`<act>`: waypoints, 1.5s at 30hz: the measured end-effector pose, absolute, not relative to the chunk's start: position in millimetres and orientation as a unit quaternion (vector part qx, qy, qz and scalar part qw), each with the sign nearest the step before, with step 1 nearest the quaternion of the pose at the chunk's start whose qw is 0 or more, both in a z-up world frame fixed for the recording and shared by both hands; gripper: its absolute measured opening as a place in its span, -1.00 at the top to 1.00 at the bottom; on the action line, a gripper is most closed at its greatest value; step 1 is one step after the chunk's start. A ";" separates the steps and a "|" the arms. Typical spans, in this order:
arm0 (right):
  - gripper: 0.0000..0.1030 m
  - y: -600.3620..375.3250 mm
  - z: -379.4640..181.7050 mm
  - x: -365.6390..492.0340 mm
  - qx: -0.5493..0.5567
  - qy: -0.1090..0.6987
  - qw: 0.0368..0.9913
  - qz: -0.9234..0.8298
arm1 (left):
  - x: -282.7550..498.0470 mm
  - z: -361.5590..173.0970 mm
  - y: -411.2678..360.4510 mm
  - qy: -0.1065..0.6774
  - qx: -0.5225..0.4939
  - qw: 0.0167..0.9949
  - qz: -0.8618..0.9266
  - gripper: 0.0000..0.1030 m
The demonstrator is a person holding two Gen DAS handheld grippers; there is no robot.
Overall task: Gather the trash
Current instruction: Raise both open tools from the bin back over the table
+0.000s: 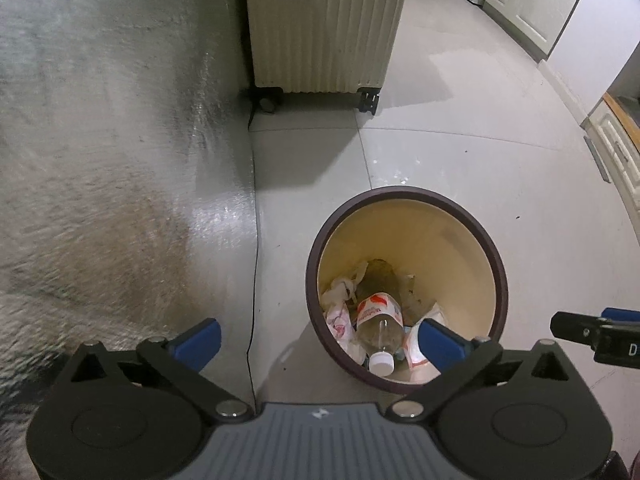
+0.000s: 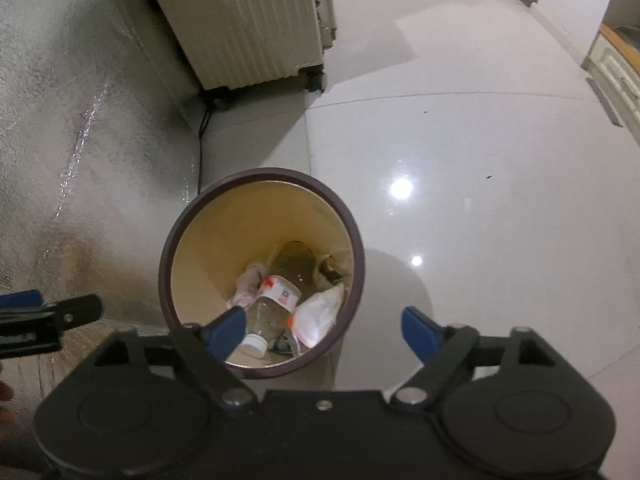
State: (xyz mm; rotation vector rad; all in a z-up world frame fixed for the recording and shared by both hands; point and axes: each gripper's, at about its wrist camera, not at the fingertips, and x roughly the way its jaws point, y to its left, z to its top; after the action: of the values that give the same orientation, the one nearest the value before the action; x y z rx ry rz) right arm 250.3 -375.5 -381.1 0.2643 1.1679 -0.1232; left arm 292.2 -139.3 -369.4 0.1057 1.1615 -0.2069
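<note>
Below both grippers stands a round bin (image 1: 408, 216) with a dark rim and a cream inside, upright on a pale tiled floor (image 1: 500, 168). Inside the bin, at the bottom, lies a clear bottle (image 1: 380, 320) with a white cap and a red and white label, its cap end toward the camera. Crumpled white paper (image 1: 340, 292) sits beside the bottle, against the wall of the bin, and a white wrapper (image 2: 320, 312) lies on the bottle's other side.

Left gripper (image 1: 316, 338): its blue fingers (image 1: 198, 342) are spread wide, and nothing is between them. One finger overlaps the near rim of the bin in the left wrist view; the other hangs over the floor next to a shiny silver mat (image 1: 120, 160).

Right gripper (image 2: 324, 330): its fingers (image 2: 420, 332) also stand wide apart and hold nothing. One finger overlaps the near rim of the bin; the other is over bare floor.

Beyond the bin, a cream ribbed suitcase (image 1: 324, 24) on black wheels stands at the far edge of the mat. White cabinets (image 1: 532, 4) line the far side of the floor.
</note>
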 end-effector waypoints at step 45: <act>-0.98 -382.3 -123.7 93.9 0.080 0.315 0.941 -0.098 | 149.1 -117.5 -138.7 0.310 0.043 0.939 -0.144 -1.00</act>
State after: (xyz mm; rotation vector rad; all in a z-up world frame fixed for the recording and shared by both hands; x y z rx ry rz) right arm 93.9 -382.3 -123.7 0.1640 0.6428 -0.2003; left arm 149.1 -138.7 -117.5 0.0872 0.6333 -0.2935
